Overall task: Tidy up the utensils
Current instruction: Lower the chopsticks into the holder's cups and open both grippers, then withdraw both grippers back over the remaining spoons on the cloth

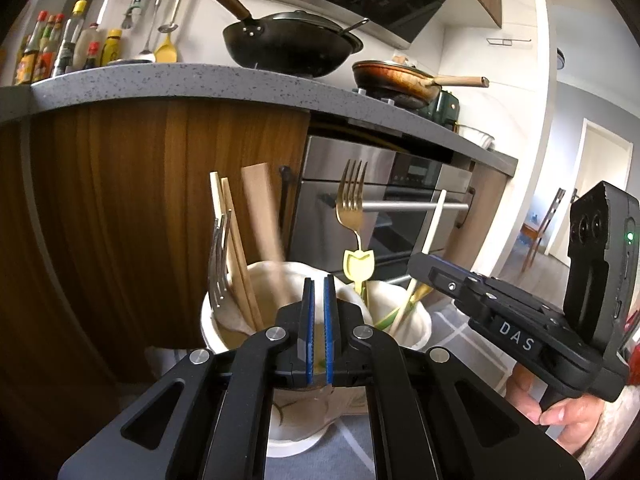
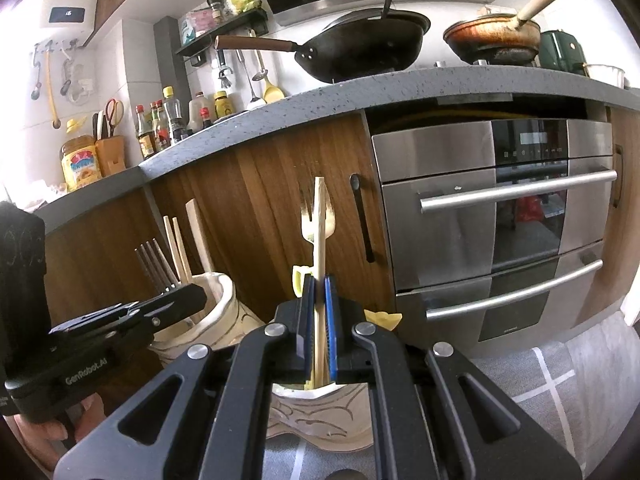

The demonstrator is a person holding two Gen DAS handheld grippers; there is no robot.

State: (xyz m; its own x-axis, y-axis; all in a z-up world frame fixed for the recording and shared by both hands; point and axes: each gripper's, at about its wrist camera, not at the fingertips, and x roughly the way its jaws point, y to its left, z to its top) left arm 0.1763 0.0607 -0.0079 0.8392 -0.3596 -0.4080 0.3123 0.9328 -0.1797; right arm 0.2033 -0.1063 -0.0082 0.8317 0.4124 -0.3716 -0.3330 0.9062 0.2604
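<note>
- My left gripper (image 1: 319, 284) has its blue-padded jaws closed with only a sliver between them and nothing in them; it hangs over the near rim of the left cream ceramic holder (image 1: 224, 320).
- My right gripper (image 2: 319, 286) is clamped on a pale slender chopstick (image 2: 319, 232) that stands upright, its lower end inside the right cream ceramic holder (image 2: 320, 412) below.
- The two holders stand side by side on a grey mat with white lines (image 2: 560, 384).
- The left holder contains a silver fork (image 1: 219, 256), wooden chopsticks (image 1: 234, 248) and a flat wooden spatula (image 1: 262, 216).
- The right holder contains a gold fork with a yellow tulip charm (image 1: 352, 204).
- Behind them are a wood-grain cabinet door (image 2: 260, 184) and a stainless oven (image 2: 496, 216).
- On the grey speckled counter (image 2: 360, 88) sit a black wok (image 2: 360, 48) and a browned frying pan (image 2: 492, 38).
</note>
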